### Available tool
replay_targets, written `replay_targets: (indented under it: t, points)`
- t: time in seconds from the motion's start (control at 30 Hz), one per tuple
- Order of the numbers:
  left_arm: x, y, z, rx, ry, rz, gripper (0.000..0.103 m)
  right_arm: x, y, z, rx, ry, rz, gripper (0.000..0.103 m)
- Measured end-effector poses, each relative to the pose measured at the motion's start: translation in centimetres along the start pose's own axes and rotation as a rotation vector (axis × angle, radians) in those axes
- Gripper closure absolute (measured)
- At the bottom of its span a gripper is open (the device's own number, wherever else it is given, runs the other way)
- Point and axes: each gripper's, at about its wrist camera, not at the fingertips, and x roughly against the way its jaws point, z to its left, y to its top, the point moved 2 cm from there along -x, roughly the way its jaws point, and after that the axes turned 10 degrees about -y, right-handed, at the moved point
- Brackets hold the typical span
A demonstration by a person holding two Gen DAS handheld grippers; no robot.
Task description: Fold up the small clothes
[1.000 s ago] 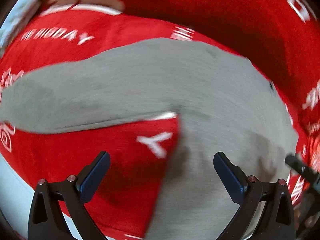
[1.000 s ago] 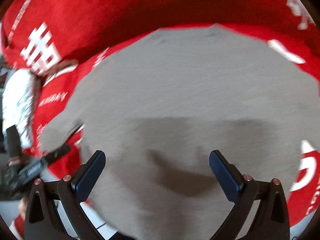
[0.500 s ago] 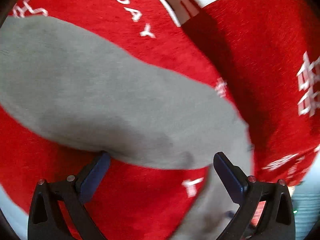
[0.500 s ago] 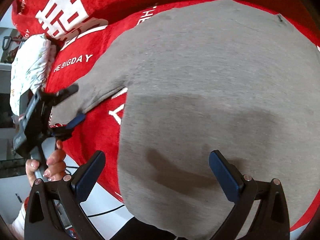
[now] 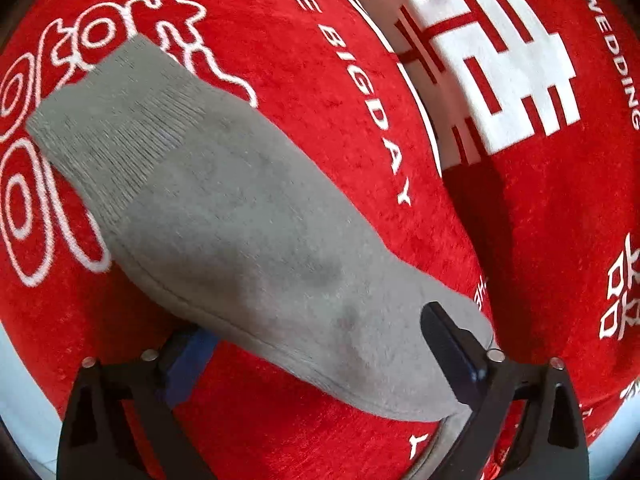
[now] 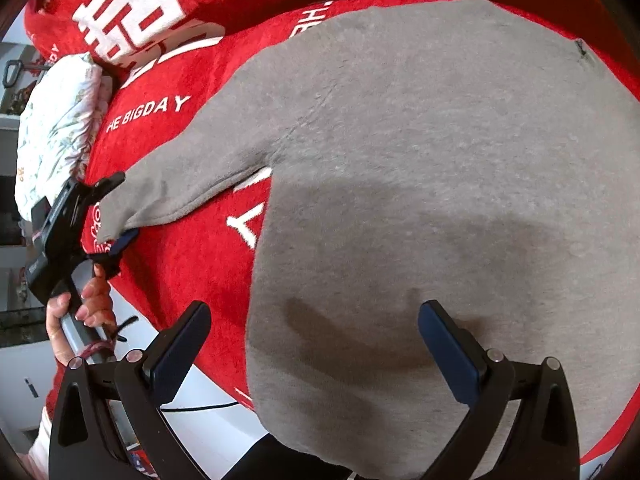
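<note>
A small grey sweatshirt (image 6: pixel 420 168) lies spread on a red cloth with white lettering (image 6: pixel 192 264). Its left sleeve (image 5: pixel 224 216), with a ribbed cuff (image 5: pixel 116 120), runs between the fingers of my left gripper (image 5: pixel 316 352), which is open around it; one finger lies under the sleeve's edge. In the right wrist view the left gripper (image 6: pixel 116 216) sits at the cuff end of that sleeve. My right gripper (image 6: pixel 316 348) is open and empty, hovering above the sweatshirt's body near its left edge.
The red cloth (image 5: pixel 520 240) covers the whole surface and bears a large white character (image 5: pixel 488 56). A white flowered bundle (image 6: pixel 60 128) lies at the far left. The surface's front edge and pale floor (image 6: pixel 200 400) show below the left side.
My left gripper has moved out along the sleeve to its cuff end and straddles it. My right gripper has held nearly still above the sweatshirt's body.
</note>
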Motion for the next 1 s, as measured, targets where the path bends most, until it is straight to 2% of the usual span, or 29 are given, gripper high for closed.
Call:
replay_targets:
  t: [0.03,0.1,0.13,0.17,0.2,0.23,0.33,0.4,0.5,0.6,0.67,0.8,0.87,1.0]
  points:
    - [0.1,0.1,-0.2,-0.011,0.016,-0.004,0.011,0.0,-0.1,0.3,0.008,0.000,0.001,0.000]
    - [0.2,0.4,-0.2,-0.038,0.050,-0.016,0.028,-0.1,-0.1,1.0,0.026,-0.001,-0.002,0.000]
    - [0.0,0.6,-0.3,-0.052,0.055,-0.014,0.056,-0.1,-0.2,1.2,0.034,-0.001,-0.002,0.000]
    - [-0.4,0.8,-0.2,-0.063,0.030,0.006,0.088,-0.1,-0.2,1.5,0.041,-0.001,-0.003,0.000]
    - [-0.6,0.8,0.1,-0.062,-0.012,0.022,0.097,0.0,-0.2,1.7,0.044,0.001,-0.004,0.000]
    - [-0.6,0.9,0.3,-0.052,-0.053,0.023,0.096,0.0,-0.2,1.8,0.044,0.004,-0.004,0.000]
    - [0.1,0.8,-0.6,-0.111,-0.072,0.012,0.096,0.1,-0.2,1.8,0.035,0.009,-0.013,0.000]
    - [0.9,0.7,-1.8,-0.162,-0.114,0.004,0.096,0.3,-0.3,1.7,0.021,0.018,-0.025,0.000]
    - [2.2,0.1,-5.3,-0.297,-0.176,0.005,0.096,0.9,-0.3,1.2,-0.004,0.029,-0.047,0.000]
    - [2.9,-1.3,-10.1,-0.461,-0.216,0.028,0.096,2.1,-0.4,0.1,-0.037,0.043,-0.087,0.000]
    - [2.8,-2.5,-13.6,-0.535,-0.259,0.051,0.096,3.3,-0.5,-1.3,-0.074,0.049,-0.123,0.000]
    - [0.9,-7.0,-21.0,-0.680,-0.343,0.128,0.096,5.6,-0.8,-5.6,-0.170,0.049,-0.178,0.000]
    - [-0.9,-9.5,-23.8,-0.741,-0.354,0.171,0.096,6.7,-1.0,-8.1,-0.217,0.055,-0.206,0.000]
    - [-5.8,-16.7,-29.1,-0.873,-0.340,0.266,0.097,7.8,-1.6,-14.4,-0.324,0.050,-0.233,0.000]
